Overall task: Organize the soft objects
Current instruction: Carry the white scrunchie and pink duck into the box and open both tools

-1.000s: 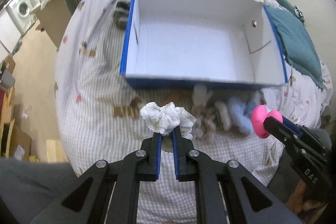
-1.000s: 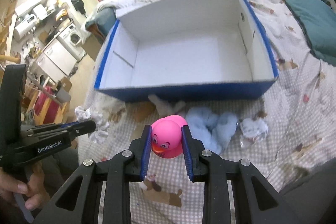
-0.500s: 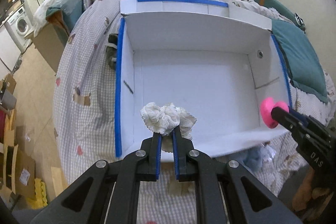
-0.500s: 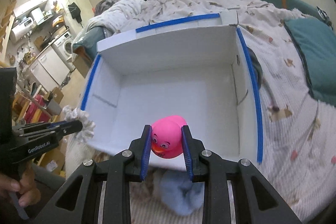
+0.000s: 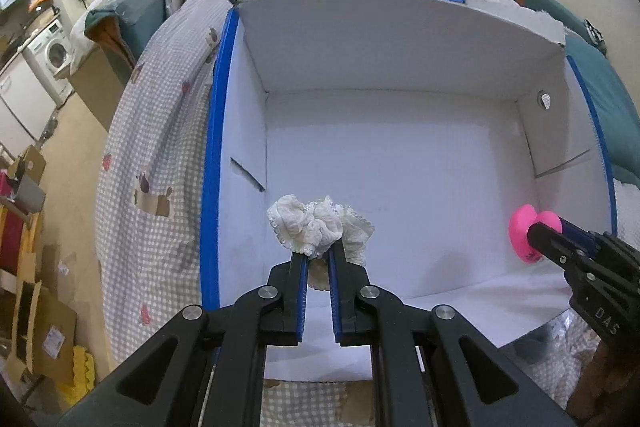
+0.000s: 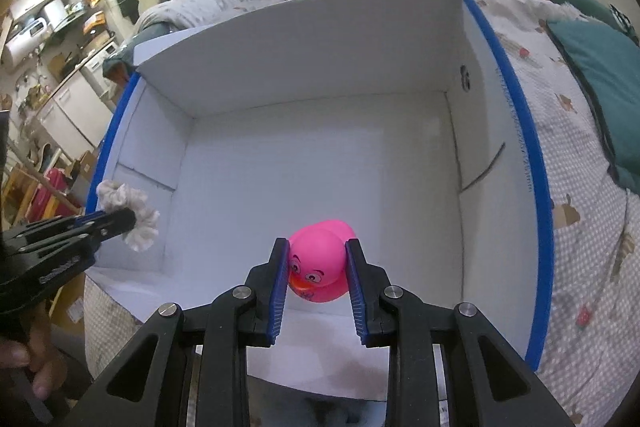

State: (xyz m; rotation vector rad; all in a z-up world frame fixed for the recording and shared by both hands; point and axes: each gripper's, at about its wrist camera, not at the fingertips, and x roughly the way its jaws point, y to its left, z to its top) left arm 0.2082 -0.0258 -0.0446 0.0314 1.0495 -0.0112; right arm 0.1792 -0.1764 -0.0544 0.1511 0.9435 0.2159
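Left wrist view is showing the left gripper (image 5: 318,259) pinching a white lacy scrunchie (image 5: 320,229) between its blue pads, the fabric bunching out past the fingertips. It is hanging over the near left part of the white box (image 5: 400,163), whose floor is lying bare beneath it. At the right edge, the right gripper (image 5: 536,233) is reaching in over the near right corner with a pink rubber duck (image 5: 524,227) at its tip. The box is sitting on a checked bedspread (image 5: 160,155), with a teal pillow (image 5: 612,107) at the far right.

The scrunchie is looking very light and limp, so it is likely giving no resistance; taking it by the bunched middle, as here, is the safest hold, since a loose frill could slip free.

Right wrist view is showing the right gripper (image 6: 316,267) squeezing the pink rubber duck (image 6: 320,265) by the sides of its head, its face turned toward the camera. It is hovering above the near middle of the box floor (image 6: 320,155). The left gripper (image 6: 124,221) is entering from the left with the scrunchie (image 6: 132,211). The duck is looking light, smooth and squashy, so it may squirt out of a hard grip; holding across its widest part is seeming wise.
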